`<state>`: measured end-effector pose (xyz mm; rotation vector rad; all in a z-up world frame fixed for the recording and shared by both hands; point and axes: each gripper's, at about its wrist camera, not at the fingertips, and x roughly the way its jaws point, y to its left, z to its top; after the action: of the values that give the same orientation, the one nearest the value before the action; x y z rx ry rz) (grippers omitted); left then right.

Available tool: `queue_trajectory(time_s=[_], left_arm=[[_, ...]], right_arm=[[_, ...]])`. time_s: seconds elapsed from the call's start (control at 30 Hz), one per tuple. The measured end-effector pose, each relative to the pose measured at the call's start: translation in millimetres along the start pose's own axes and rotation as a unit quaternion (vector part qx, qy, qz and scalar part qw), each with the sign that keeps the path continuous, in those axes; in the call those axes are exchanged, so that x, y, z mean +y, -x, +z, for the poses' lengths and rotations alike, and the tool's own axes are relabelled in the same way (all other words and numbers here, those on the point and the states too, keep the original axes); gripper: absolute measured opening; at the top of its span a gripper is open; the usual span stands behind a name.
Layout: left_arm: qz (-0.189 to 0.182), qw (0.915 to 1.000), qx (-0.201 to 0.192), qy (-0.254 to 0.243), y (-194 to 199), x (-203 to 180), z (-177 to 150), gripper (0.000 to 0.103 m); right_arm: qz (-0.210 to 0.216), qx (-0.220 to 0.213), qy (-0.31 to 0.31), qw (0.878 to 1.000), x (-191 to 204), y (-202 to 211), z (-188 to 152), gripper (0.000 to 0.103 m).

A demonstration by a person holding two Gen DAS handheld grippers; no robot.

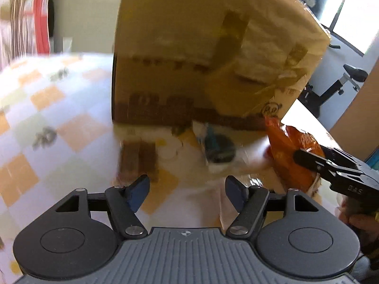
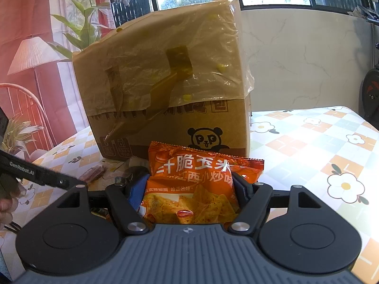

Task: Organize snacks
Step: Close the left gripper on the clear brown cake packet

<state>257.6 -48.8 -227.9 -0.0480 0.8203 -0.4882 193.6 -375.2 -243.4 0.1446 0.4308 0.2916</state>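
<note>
Currently right gripper (image 2: 189, 189) clamps orange corn-chip bag (image 2: 199, 184); left gripper (image 1: 187, 189) gapes empty. Cardboard box (image 2: 165, 90) at twelve o'clock. Likely next: lift bag toward box.

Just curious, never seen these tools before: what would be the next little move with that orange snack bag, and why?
Probably lift the orange snack bag up toward the cardboard box. The right gripper already has its jaws pressed on the bag's sides, and the box stands right behind it on the table. The left gripper is open and holds nothing.
</note>
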Motion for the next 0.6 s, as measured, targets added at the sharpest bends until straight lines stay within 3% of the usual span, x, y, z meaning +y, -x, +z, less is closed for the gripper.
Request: queue_trajectory(time_s=[0.17,0.33,0.43,0.53,0.6], left_arm=[[0.085,0.9962,-0.011,-0.019,-11.5,7.1,12.8,0.071],[0.118,0.9915,0.008,-0.055,-34.3,4.8,15.3,0.072],[0.125,0.9913,-0.005,-0.043,-32.6,9.0,10.6,0.071],[0.129,0.9906,-0.018,-0.042,-26.2,8.3,7.3,0.046],[0.122,0.9917,-0.016,-0.037,-24.0,9.6,7.8,0.044]], right_arm=[[0.0,0.0,0.0,1.0,-0.4,-0.1,0.1,0.074],[0.0,0.001,0.0,1.0,-0.4,-0.3,0.0,0.074],[0.002,0.002,0.0,1.0,-0.6,-0.3,0.2,0.074],[0.003,0.003,-0.001,1.0,-1.2,-0.2,0.3,0.074],[0.004,0.003,-0.002,1.0,-1.5,0.0,0.3,0.074]])
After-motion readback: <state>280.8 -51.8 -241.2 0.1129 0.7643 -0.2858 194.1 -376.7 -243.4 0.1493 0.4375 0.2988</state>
